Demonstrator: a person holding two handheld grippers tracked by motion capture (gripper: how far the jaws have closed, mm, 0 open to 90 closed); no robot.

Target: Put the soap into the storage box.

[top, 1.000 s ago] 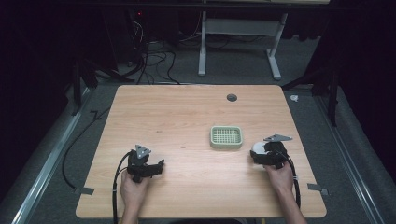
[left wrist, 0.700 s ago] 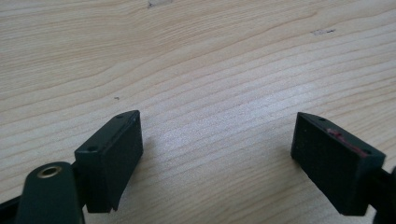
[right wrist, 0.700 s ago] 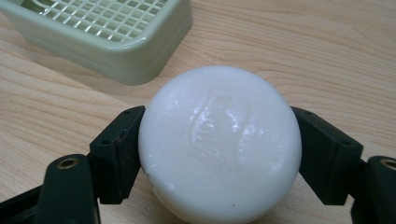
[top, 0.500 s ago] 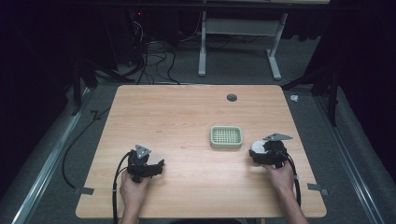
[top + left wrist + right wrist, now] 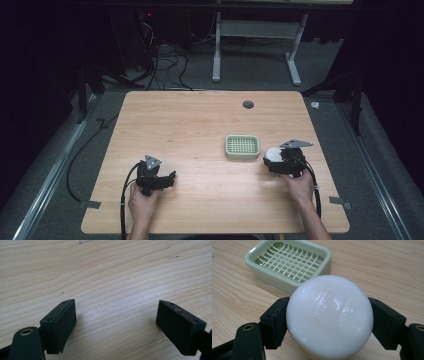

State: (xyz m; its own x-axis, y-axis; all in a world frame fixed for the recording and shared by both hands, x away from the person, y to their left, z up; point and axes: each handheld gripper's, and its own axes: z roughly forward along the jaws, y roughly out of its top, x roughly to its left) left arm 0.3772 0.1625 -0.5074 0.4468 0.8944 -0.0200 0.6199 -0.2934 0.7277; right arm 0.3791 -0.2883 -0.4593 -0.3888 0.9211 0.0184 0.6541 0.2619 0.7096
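A round white soap bar (image 5: 329,317) sits clamped between the two black jaws of my right gripper (image 5: 328,321), just above the wooden table. In the high view the soap bar (image 5: 272,153) and right gripper (image 5: 281,162) are a little right of a pale green soap dish (image 5: 242,146) with a grid insert. The soap dish (image 5: 288,263) lies just beyond the soap in the right gripper view. My left gripper (image 5: 167,179) rests low over the table's front left; its jaws stand wide apart over bare wood, left gripper (image 5: 116,322) holding nothing.
The wooden table (image 5: 190,125) has a dark round cable hole (image 5: 248,104) near its far edge. Cables trail from both grippers toward the front edge. Bits of tape (image 5: 340,201) mark the front corners. A desk frame (image 5: 255,45) and floor cables lie beyond.
The right gripper with the soap has edged slightly left toward the soap dish. The left gripper has stayed put.
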